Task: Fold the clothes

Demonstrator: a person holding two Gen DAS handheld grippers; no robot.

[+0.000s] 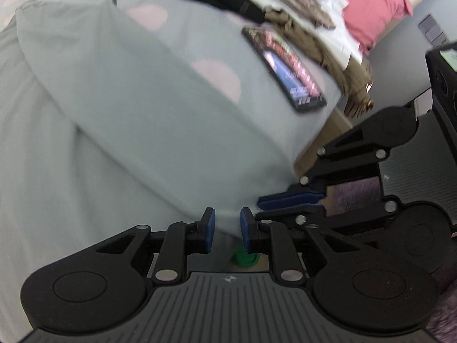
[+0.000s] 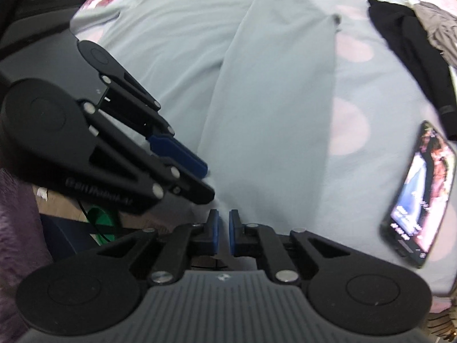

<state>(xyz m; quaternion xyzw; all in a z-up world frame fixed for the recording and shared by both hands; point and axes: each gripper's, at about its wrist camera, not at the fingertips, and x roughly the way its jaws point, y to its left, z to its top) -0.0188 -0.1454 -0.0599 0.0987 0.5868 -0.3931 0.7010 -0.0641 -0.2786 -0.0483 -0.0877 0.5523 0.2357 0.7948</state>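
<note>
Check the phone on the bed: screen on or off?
On. The phone lies face up on the bedspread, its screen lit with a colourful picture and text.

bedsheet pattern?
Pale blue bedsheet with large pale pink dots; clearest in the right wrist view.

place: home bedroom
surface: bed [image 2: 351, 108] with pale blue, pink-spotted sheet
far right: red pillow [image 1: 371, 3], pile of dark and brown clothes [image 1: 300, 8]
right: phone [image 2: 420, 197] lying on the sheet, screen lit
near: purple carpet [image 1: 354, 197] beside the bed
</note>
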